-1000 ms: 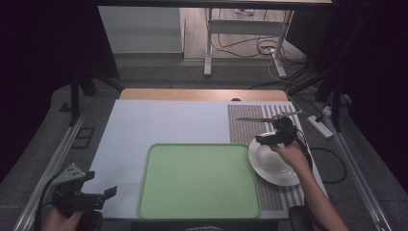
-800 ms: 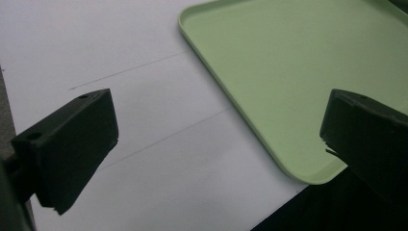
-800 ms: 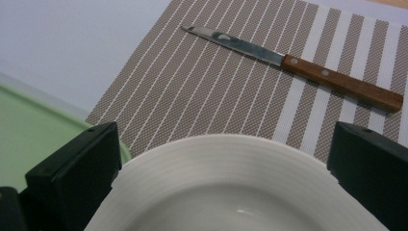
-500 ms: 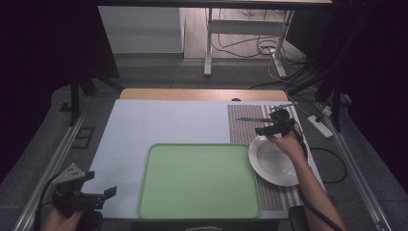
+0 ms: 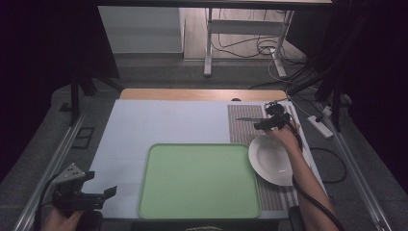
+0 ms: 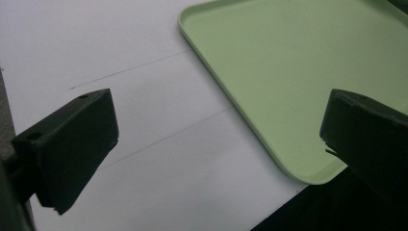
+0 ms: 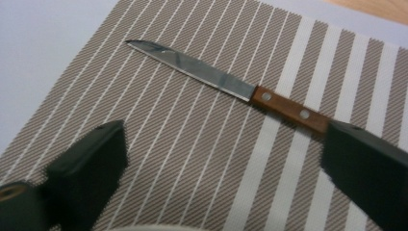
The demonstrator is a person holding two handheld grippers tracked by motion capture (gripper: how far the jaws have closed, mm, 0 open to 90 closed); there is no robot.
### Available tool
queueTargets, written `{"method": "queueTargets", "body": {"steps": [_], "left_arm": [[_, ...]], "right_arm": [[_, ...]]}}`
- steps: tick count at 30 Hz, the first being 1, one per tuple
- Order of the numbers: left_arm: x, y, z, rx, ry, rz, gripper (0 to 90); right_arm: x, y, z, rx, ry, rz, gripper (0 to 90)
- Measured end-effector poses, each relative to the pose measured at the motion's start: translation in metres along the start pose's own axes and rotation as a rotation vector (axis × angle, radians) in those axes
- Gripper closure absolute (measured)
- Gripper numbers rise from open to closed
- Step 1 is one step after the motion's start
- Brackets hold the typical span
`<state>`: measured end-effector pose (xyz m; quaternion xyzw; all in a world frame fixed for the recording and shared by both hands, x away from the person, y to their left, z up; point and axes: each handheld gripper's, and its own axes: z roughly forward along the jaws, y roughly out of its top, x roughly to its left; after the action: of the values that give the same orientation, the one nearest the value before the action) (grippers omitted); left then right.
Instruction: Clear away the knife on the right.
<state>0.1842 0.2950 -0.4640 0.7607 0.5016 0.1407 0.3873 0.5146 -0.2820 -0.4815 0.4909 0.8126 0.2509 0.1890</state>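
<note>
at the near left corner of the table [image 5: 144, 125], the left gripper [image 5: 98, 195] hovers with its jaws spread wide and nothing between them; its own view looks down on white tabletop and the near corner of the green tray [image 6: 288, 72]. further right, the tray lies bare, and a white plate [image 5: 272, 161] sits on the striped placemat [image 5: 240, 127] just beside it. at the far right, the right gripper [image 5: 262, 126] hangs over the far end of the placemat, jaws wide apart and gripping nothing. the knife [image 7: 226, 86] lies flat on the mat ahead of it, blade pointing away to the left in the right gripper view, its wooden handle running toward one jaw and partly hidden behind it. by my reading the work has barely begun: the knife is not yet grasped, the tray holds nothing, and both knife and plate seem left to move.
</note>
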Motion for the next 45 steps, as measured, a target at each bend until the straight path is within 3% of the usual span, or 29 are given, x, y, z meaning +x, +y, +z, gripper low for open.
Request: {"method": "queueTargets", "body": {"steps": [1,2,3,4,6,8,13,23,28,30,31,34,35,39,42,45], "left_arm": [[0.0,0.0,0.0,0.001,0.002,0.003,0.0],[0.0,0.0,0.0,0.001,0.002,0.003,0.0],[0.0,0.0,0.0,0.002,0.002,0.002,0.0],[0.0,0.0,0.0,0.002,0.002,0.002,0.0],[0.0,0.0,0.0,0.003,0.003,0.0,0.0],[0.0,0.0,0.0,0.002,0.002,-0.001,0.0],[0.0,0.0,0.0,0.003,0.001,-0.002,0.0],[0.0,0.0,0.001,0.006,0.002,0.003,0.0],[-0.001,0.0,0.0,0.007,0.006,0.01,0.0],[-0.001,0.0,0.0,0.006,0.006,0.009,0.0],[-0.001,0.0,0.0,0.005,0.004,0.004,0.0],[-0.001,0.0,0.0,0.006,0.004,0.003,0.0],[-0.001,0.0,0.0,0.005,0.008,0.009,0.0],[-0.002,0.0,0.001,0.009,0.01,0.016,0.1],[-0.002,0.0,0.001,0.007,0.009,0.012,0.1],[-0.002,0.0,0.0,0.006,0.008,0.011,0.1]], "right_arm": [[-0.004,0.003,0.003,-0.002,-0.005,-0.003,19.8],[-0.004,0.003,0.003,-0.002,-0.005,-0.003,19.8],[-0.009,0.006,0.004,0.004,-0.009,0.002,33.9],[-0.011,0.008,0.005,0.009,0.007,0.009,41.7],[-0.014,0.01,0.006,0.014,0.021,0.014,46.8],[-0.023,0.015,0.012,0.03,0.047,0.031,61.2],[-0.037,0.021,0.02,0.037,0.022,0.019,89.7],[-0.058,0.024,0.039,0.03,-0.02,0.032,89.9],[-0.065,0.019,0.047,0.063,-0.055,0.012,89.4],[-0.066,0.018,0.046,0.069,-0.052,0.01,89.4],[-0.069,0.015,0.043,0.08,-0.021,0.016,89.4],[-0.068,0.013,0.04,0.097,0.001,0.022,89.3],[-0.067,0.01,0.037,0.111,0.026,0.045,89.3],[-0.061,0.009,0.033,0.147,0.013,0.025,89.3],[-0.059,0.012,0.027,0.109,0.024,0.035,84.2],[-0.057,0.017,0.022,0.078,0.032,0.044,70.9]]}}
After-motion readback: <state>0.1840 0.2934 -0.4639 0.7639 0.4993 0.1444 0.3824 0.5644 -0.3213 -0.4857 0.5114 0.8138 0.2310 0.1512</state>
